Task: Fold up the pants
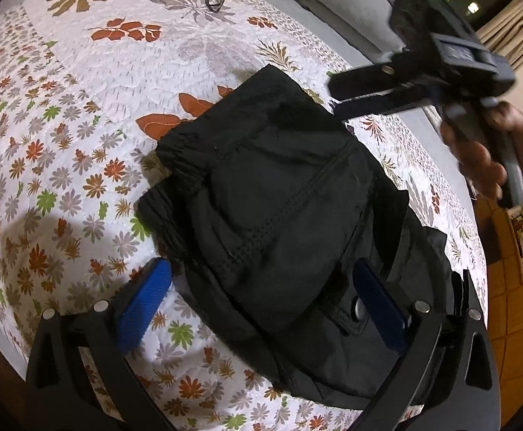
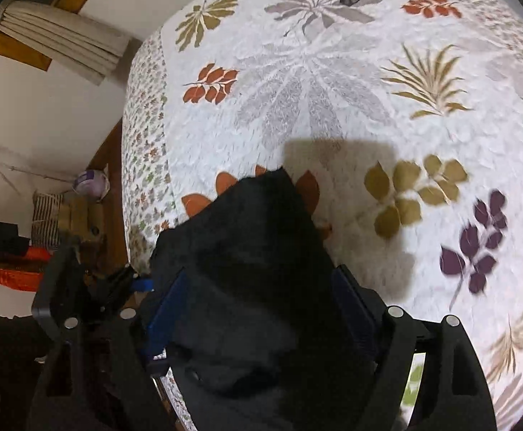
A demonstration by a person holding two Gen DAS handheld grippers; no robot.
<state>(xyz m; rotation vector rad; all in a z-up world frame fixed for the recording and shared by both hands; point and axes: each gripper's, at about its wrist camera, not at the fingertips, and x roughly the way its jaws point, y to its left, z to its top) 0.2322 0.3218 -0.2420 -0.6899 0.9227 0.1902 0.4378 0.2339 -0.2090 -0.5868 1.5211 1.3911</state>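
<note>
Left wrist view: I'm hovering both grippers, left gripper (image 1: 261, 309) and right gripper (image 2: 261, 309), jaws released, over the folded black pants (image 1: 279, 208) on the bed (image 1: 82, 115), and I'm judging that pressing the bundle flat gently is squaring it best.

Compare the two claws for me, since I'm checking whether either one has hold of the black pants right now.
The left claw hangs low over the near end of the folded black pants, while the right claw is raised at their far corner. In the left wrist view the left claw is sharp, the right claw blurred. Both have blue pads, stand wide open and grip nothing.
</note>
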